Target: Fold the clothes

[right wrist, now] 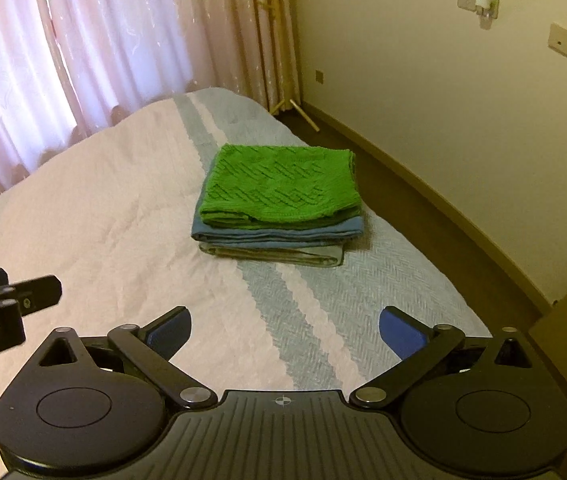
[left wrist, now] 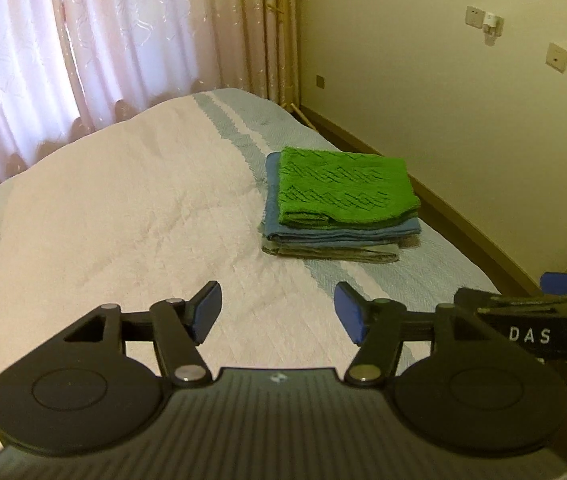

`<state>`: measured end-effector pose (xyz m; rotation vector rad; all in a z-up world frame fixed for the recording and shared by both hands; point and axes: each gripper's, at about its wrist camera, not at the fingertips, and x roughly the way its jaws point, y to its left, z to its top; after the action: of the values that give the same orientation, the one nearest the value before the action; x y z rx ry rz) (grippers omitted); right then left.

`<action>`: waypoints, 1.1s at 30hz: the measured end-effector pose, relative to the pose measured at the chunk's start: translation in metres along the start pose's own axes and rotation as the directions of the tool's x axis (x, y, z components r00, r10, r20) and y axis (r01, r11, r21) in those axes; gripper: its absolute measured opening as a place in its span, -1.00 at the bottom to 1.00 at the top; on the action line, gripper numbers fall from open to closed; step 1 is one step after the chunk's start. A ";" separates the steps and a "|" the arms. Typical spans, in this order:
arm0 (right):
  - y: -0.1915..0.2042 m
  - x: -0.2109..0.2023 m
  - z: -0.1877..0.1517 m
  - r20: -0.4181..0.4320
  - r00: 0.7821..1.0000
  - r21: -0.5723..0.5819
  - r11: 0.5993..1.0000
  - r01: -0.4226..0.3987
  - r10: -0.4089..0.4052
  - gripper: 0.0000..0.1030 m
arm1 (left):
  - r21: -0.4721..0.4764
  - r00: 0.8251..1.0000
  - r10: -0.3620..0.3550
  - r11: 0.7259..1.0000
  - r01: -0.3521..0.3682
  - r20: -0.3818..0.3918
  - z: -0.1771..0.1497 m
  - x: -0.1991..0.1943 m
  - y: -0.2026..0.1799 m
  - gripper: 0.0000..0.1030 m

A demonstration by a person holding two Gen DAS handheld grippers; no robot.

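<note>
A bed [right wrist: 115,216] with a pink and pale blue cover stands near a cream wall [right wrist: 443,92]. Pink curtains [right wrist: 83,48] hang behind it. Sockets [right wrist: 479,2] sit on the wall.

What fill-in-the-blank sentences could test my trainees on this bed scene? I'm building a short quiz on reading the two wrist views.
1. The top piece of the folded pile is coloured ____.
2. The pile lies on the ____, toward its wall side.
3. The left gripper and right gripper both stand ____, holding nothing.
4. Straight under the green piece lies a ____ one.

Missing words: green; bed; open; blue
</note>
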<state>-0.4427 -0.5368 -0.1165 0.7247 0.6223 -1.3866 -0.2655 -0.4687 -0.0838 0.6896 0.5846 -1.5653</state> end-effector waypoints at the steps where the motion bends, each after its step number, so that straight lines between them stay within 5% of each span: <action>1: 0.002 -0.004 -0.003 0.005 1.000 0.004 1.000 0.004 -0.004 0.99 | 0.004 1.000 -0.004 1.000 0.004 0.003 -0.004 -0.005 0.001 0.14; 17: 0.027 -0.039 -0.022 0.024 0.999 0.043 0.999 0.033 -0.034 0.99 | 0.021 0.999 -0.039 0.999 0.039 0.025 -0.028 -0.025 0.022 0.17; 33: 0.014 0.006 0.009 -0.036 0.999 0.025 0.999 0.040 -0.039 0.99 | -0.007 1.000 -0.019 1.000 0.019 -0.021 -0.001 0.025 0.008 0.18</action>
<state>-0.4287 -0.5472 -0.1145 0.7626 0.6507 -1.4232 -0.2590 -0.4855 -0.1022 0.6981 0.6132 -1.5752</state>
